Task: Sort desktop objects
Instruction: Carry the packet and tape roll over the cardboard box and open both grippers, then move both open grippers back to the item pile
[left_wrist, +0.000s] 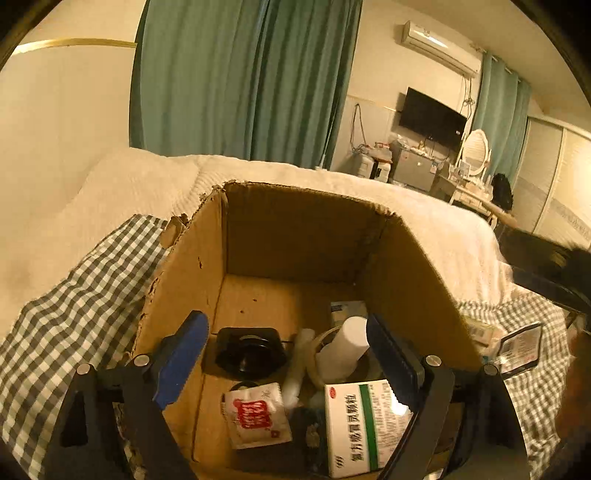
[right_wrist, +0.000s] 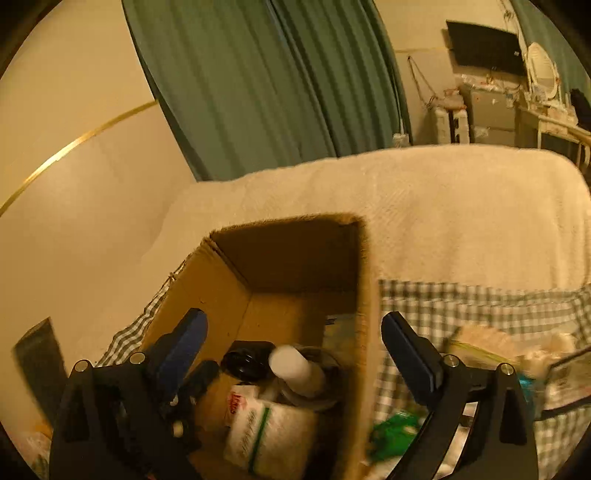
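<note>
Cardboard box (left_wrist: 295, 236) stands open-topped on a checked cloth (left_wrist: 74, 317), its far wall against a white blanket (left_wrist: 147, 184); inside on the box floor lie a black square-based holder (left_wrist: 251, 350) near the left wall, a white cylinder bottle (left_wrist: 347, 347) leaning toward the right wall, a white sachet with red print (left_wrist: 256, 413) at the near edge, and a white medicine carton with a green stripe (left_wrist: 364, 424) in the near right corner; left gripper (left_wrist: 286, 363) hangs over the box mouth, its blue-padded fingers (left_wrist: 183, 354) spread wide, nothing between them, pads touching nothing that can be seen; right gripper (right_wrist: 291, 352) is likewise splayed wide and empty, straddling the box's right wall (right_wrist: 364, 332), one finger over the box interior, the other over the checked cloth outside; whether either finger grazes the wall cannot be told, the view being blurred; outside that wall, on the cloth, a green packet (right_wrist: 393, 432) and other blurred items lie near the right-hand finger; a dark printed pouch (left_wrist: 519, 349) lies on the cloth beyond the box's right side.
</note>
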